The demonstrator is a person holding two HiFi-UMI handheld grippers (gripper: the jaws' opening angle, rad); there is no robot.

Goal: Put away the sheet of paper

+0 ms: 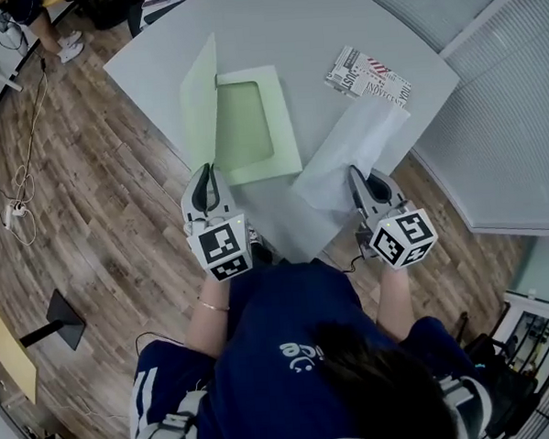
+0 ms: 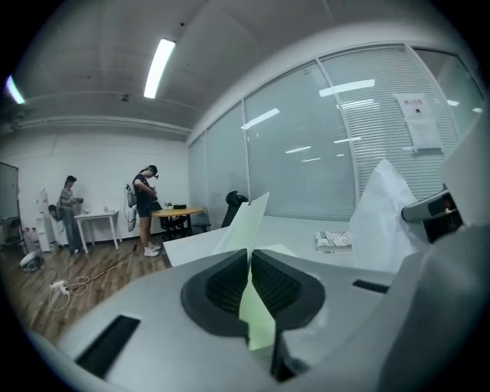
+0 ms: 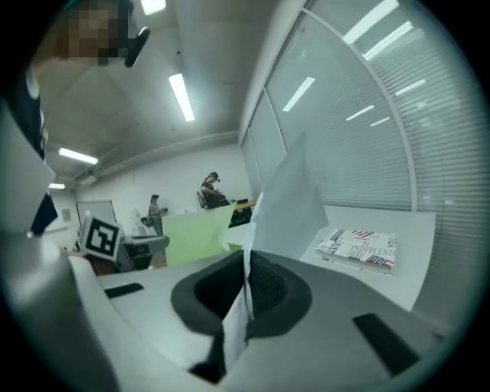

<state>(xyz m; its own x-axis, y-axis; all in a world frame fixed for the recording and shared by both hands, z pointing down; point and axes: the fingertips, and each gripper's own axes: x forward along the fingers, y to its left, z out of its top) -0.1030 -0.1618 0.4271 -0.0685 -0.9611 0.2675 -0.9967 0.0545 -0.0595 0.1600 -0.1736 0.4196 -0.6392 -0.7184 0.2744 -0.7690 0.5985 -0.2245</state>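
Pale grey table point(image 1: 282, 21) fills the top of the head view. Brown wood floor point(image 1: 119, 222) lies round it at nine o'clock and at five o'clock. A glass wall with blinds point(image 1: 489, 111) runs along at three o'clock. Thin cables point(image 1: 24, 172) trail over the floor at nine o'clock.

A green folder point(image 1: 251, 123) lies open on the table. The left gripper point(image 1: 208, 169) has its jaws pressed together on the folder's front cover point(image 1: 200, 103), and the cover stands up on its edge. At four o'clock from the folder is the white sheet of paper point(image 1: 353, 150). The right gripper point(image 1: 355, 171) has its jaws tight on the near edge of the sheet, which tilts up off the table. A printed booklet point(image 1: 368, 76) lies flat at two o'clock from the folder, just past the far end of the sheet.

In the left gripper view, two people point(image 2: 145, 207) stand far off by a small table, under a long ceiling lamp point(image 2: 159, 67). They are too small to see well.

The near edge of the table is hidden behind the person's head and shoulders. The words on the booklet are too small to read from above.
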